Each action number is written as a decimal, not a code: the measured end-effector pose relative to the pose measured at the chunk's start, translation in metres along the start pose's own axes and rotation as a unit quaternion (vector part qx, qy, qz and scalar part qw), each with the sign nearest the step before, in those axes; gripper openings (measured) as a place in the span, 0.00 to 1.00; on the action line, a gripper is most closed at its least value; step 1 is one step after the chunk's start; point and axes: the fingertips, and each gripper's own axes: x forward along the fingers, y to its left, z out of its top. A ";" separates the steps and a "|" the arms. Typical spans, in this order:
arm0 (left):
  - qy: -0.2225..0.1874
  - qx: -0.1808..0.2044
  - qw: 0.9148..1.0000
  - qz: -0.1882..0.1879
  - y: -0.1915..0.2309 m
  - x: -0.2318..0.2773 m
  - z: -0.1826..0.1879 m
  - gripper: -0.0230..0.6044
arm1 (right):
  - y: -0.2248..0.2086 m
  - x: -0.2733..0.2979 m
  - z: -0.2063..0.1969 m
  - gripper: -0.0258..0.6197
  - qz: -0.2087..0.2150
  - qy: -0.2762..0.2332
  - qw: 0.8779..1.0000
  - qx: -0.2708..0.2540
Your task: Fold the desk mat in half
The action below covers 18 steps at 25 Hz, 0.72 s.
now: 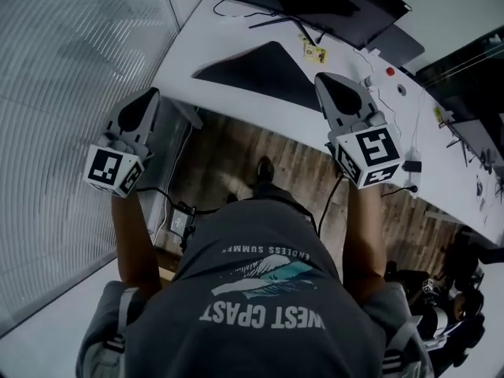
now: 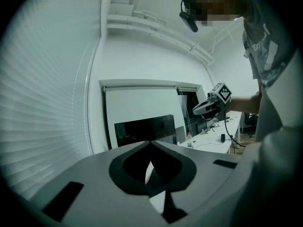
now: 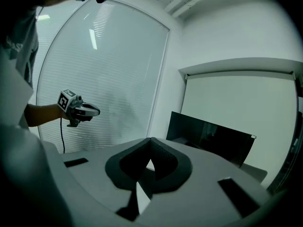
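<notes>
Two hand-held grippers, both held up in front of the person and clear of the white desk (image 1: 220, 39). The left gripper (image 1: 148, 99) is off the desk's near left corner, over the wood floor (image 1: 236, 152); its jaws are pressed together tip to tip, with nothing between them in the left gripper view. The right gripper (image 1: 329, 85) is above the desk's near edge; its jaws are likewise closed on each other and empty in the right gripper view. One desk mat (image 1: 264, 73), dark, lies flat on the desk and shows as a wedge; in the head view it sits between the two grippers and beyond their tips; its right corner passes under the right gripper's tip in that view; neither pair of jaws touches it; whether it lies single or doubled cannot be told. One dark monitor (image 1: 315, 2) stands at the desk's far edge, behind the mat. One small yellow item (image 1: 315, 52) lies on the desk between mat and monitor. Several thin cables (image 1: 272, 20) run across the desk near the monitor. One wall of slatted blinds (image 1: 71, 77) stands left of the desk.
</notes>
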 end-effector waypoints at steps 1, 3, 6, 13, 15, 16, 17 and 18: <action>-0.006 0.001 1.000 -0.005 -0.005 -0.002 0.005 0.06 | 0.003 -0.005 0.002 0.08 0.002 0.000 1.000 -0.001; -0.017 0.004 1.000 -0.013 -0.015 -0.006 0.014 0.06 | 0.008 -0.015 0.003 0.08 0.003 0.002 1.000 -0.001; -0.027 0.017 0.999 -0.029 -0.025 -0.009 0.023 0.06 | 0.011 -0.027 0.007 0.08 -0.005 -0.001 1.000 0.001; -0.019 0.025 0.998 -0.050 -0.040 -0.010 0.023 0.06 | 0.011 -0.046 0.012 0.08 -0.017 -0.005 1.000 0.007; -0.018 0.028 0.998 -0.054 -0.043 -0.011 0.022 0.06 | 0.012 -0.048 0.012 0.08 -0.019 -0.004 1.000 0.009; -0.017 0.030 0.998 -0.056 -0.044 -0.011 0.022 0.06 | 0.013 -0.049 0.011 0.08 -0.020 -0.004 1.000 0.010; -0.016 0.032 0.998 -0.058 -0.046 -0.011 0.021 0.06 | 0.013 -0.050 0.011 0.08 -0.021 -0.004 1.000 0.011; -0.016 0.032 0.998 -0.060 -0.047 -0.011 0.019 0.06 | 0.013 -0.051 0.009 0.08 -0.022 -0.004 1.000 0.011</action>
